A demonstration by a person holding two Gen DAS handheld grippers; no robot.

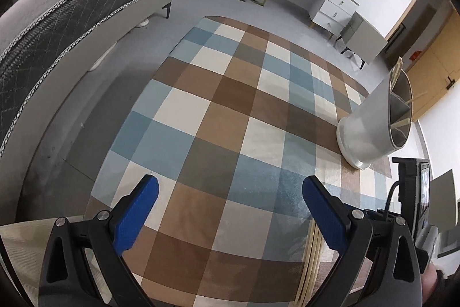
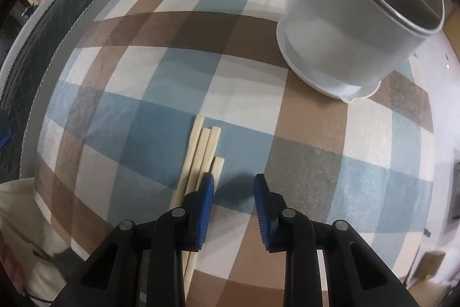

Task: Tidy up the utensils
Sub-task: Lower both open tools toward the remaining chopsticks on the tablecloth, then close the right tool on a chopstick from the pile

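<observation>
Several pale chopsticks (image 1: 312, 255) lie bundled on the checked cloth of the table (image 1: 218, 117) beside the left claw (image 1: 230, 189), which gapes wide and holds nothing; the grey divided holder (image 1: 373, 117) near the right edge already shows a few sticks inside.

Right wrist view: right claw (image 2: 234, 183) is parted, empty, just right of the chopsticks (image 2: 201, 151). They look light, stiff, smooth; pinching mid-length seems safest. Holder (image 2: 345, 33) stands upright beyond.
</observation>
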